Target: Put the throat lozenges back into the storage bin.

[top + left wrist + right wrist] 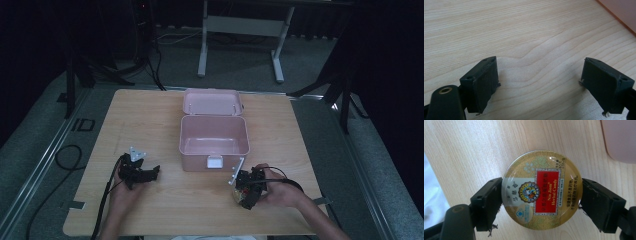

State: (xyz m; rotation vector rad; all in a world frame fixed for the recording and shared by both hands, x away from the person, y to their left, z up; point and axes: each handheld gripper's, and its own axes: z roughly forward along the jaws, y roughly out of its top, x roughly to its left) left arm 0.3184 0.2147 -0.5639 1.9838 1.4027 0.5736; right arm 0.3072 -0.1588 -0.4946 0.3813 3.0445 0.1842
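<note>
A round gold tin [534,165] with a red "Herbal Candy" label lies flat between the jaws of my right gripper [542,195], whose pads press on its two sides just above the wood. In the high view this right gripper [243,194] is at the front right of the table, just in front of the pink box's right corner. My left gripper [152,172] rests at the front left, pointing right. Its jaws [540,65] stand wide apart over bare wood with nothing between them.
An open pink plastic box [214,118] stands mid-table, its lid [212,102] folded back and a white latch on its front. Its corner appears in the left gripper view [624,12] and in the right gripper view [621,140]. Table legs and cables lie beyond the wooden table [145,115].
</note>
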